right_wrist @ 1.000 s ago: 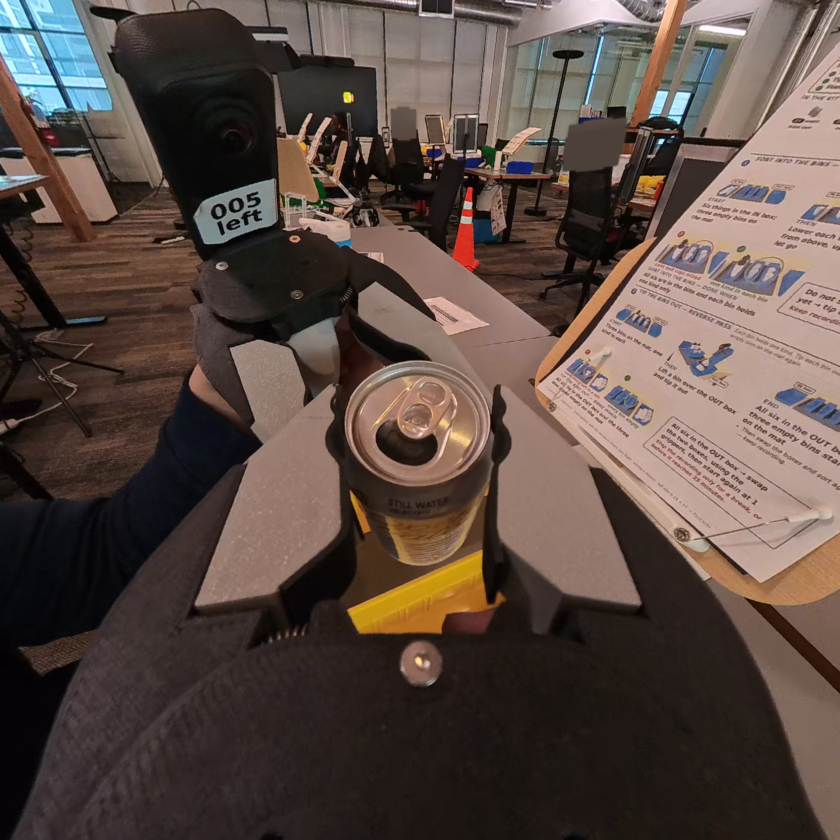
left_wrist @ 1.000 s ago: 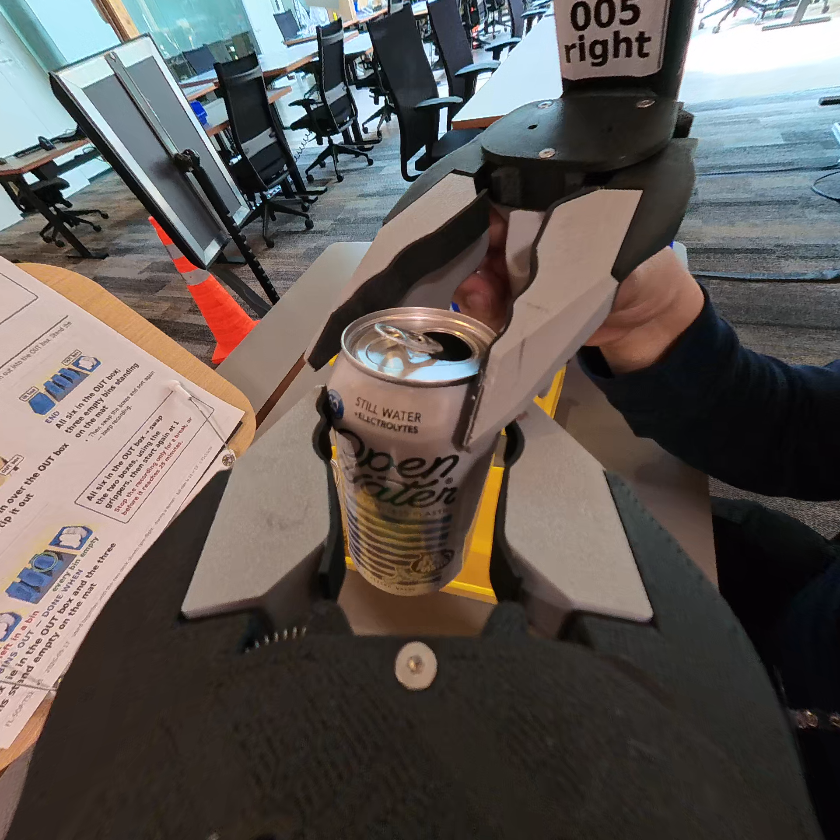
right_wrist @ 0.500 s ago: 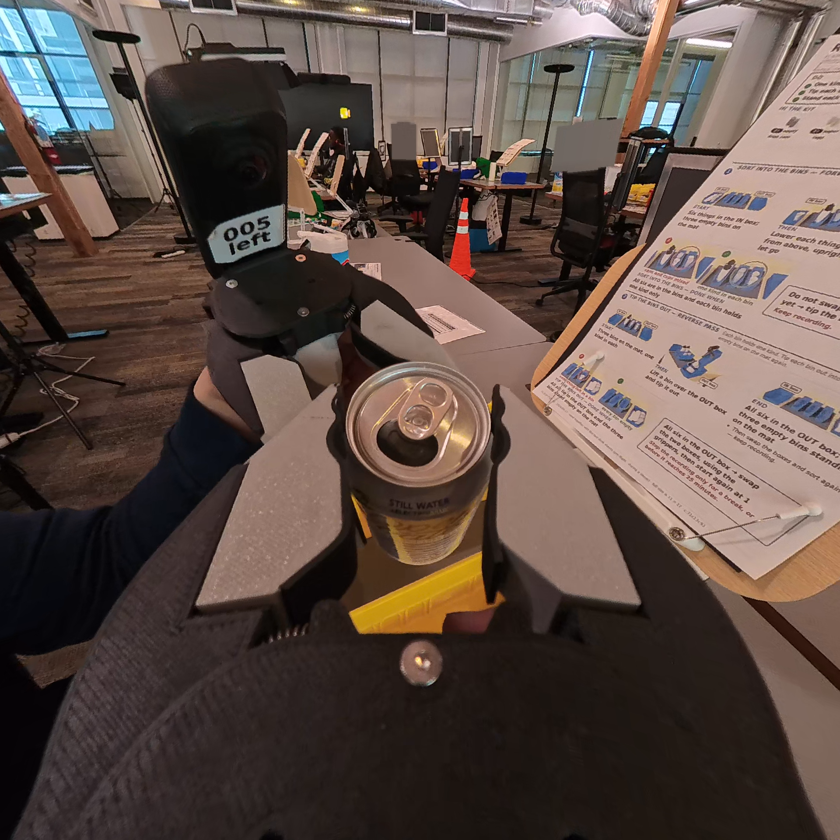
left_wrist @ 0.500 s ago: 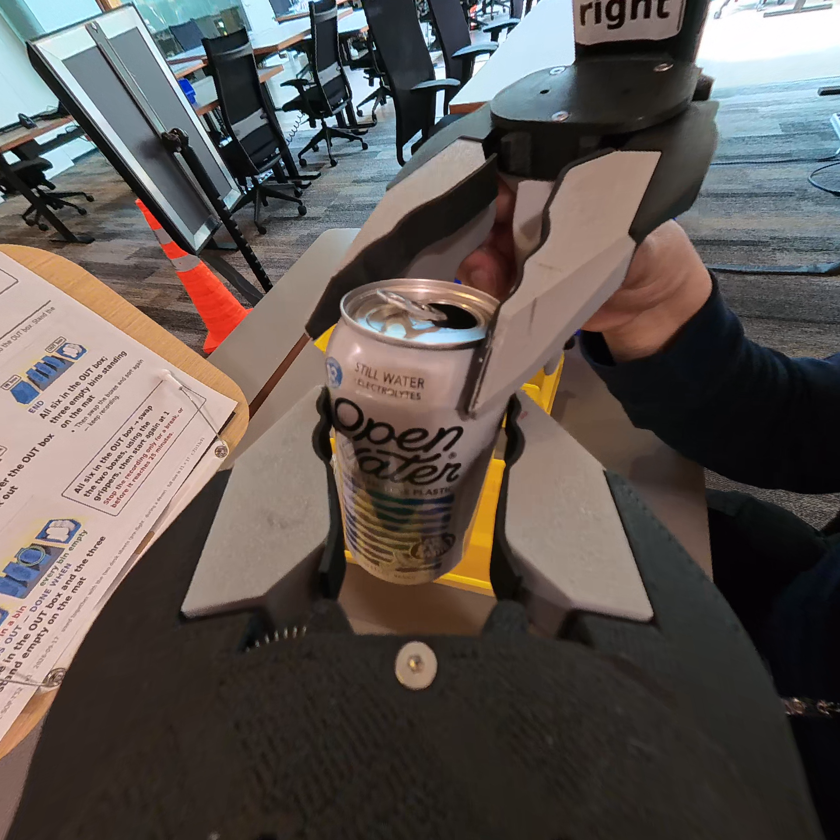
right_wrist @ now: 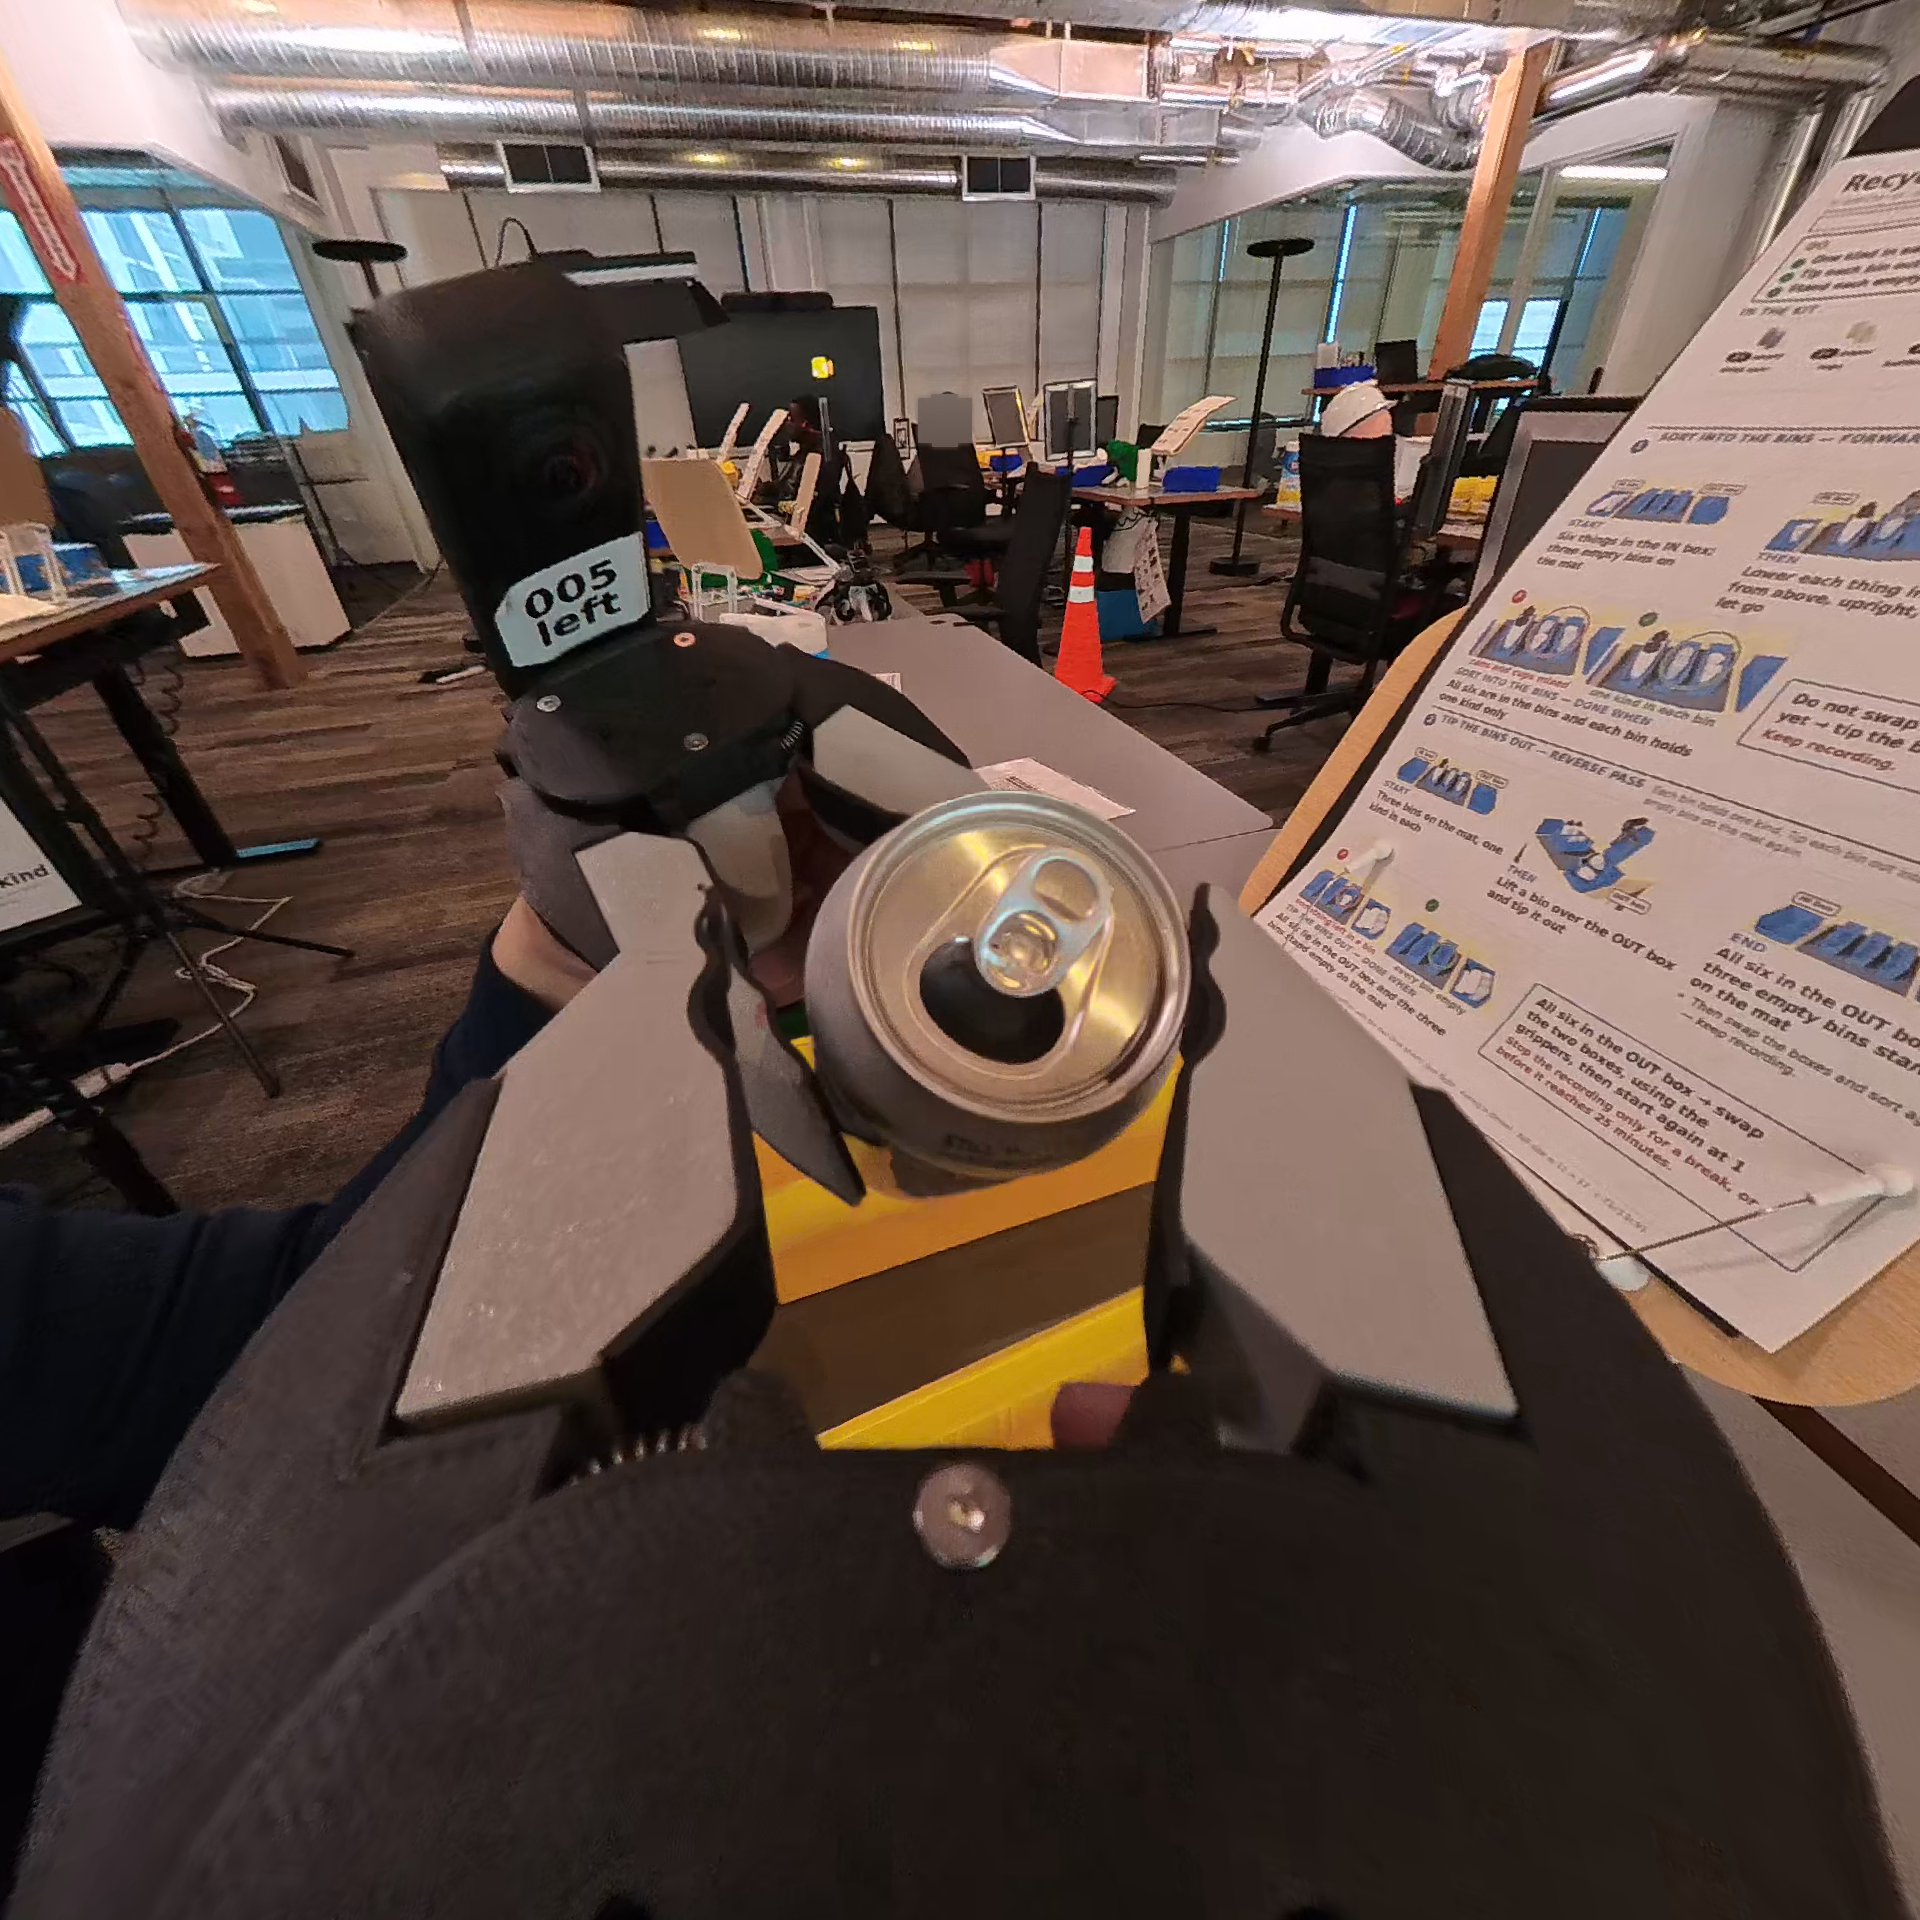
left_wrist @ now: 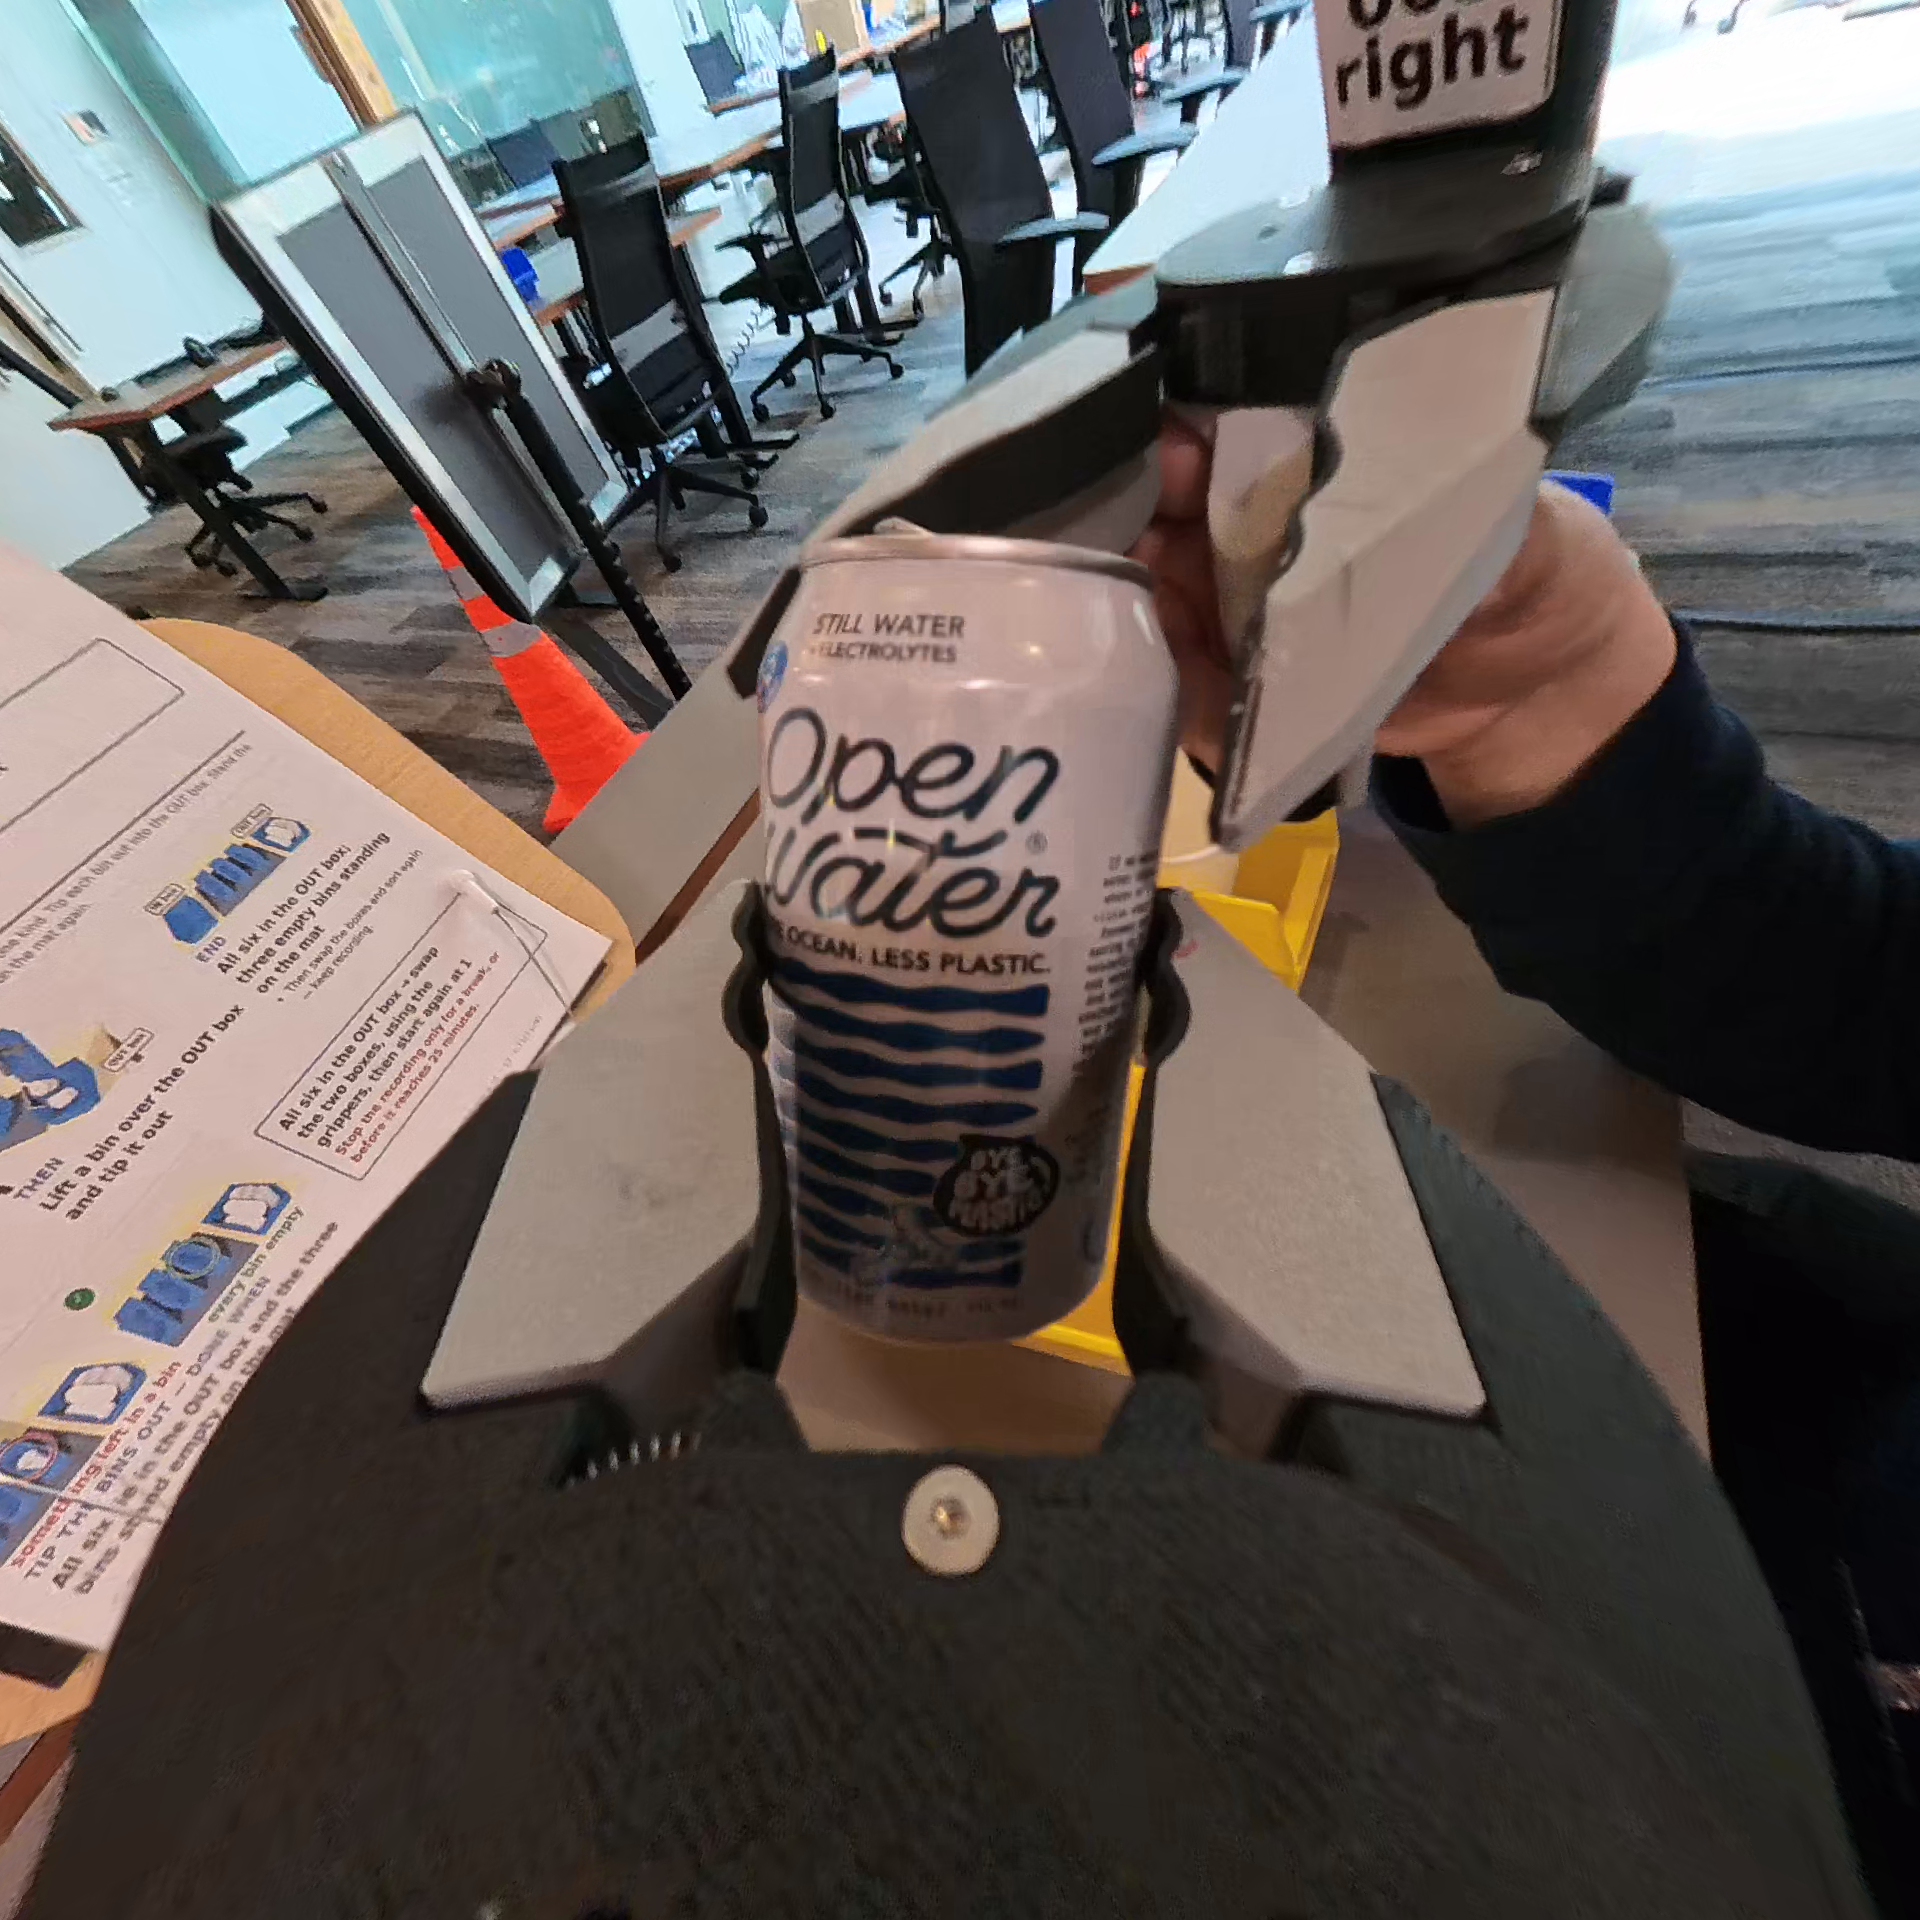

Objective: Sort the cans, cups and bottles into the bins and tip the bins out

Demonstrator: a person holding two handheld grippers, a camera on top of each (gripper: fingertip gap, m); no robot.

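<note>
My left claw (left_wrist: pixel 951 1122) clamps the can (left_wrist: pixel 951 935) at frame centre; my right claw (right_wrist: pixel 951 1039) stands wide around its top, the base hidden.

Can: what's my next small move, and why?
Probably draw the right gripper back, clear of the can. Its fingers stand open, with a gap on one side, while the left gripper clamps the can upright above the yellow bin.

The can (left_wrist: pixel 951 935) hides most of the yellow bin (left_wrist: pixel 1273 914), perhaps empty.
</note>
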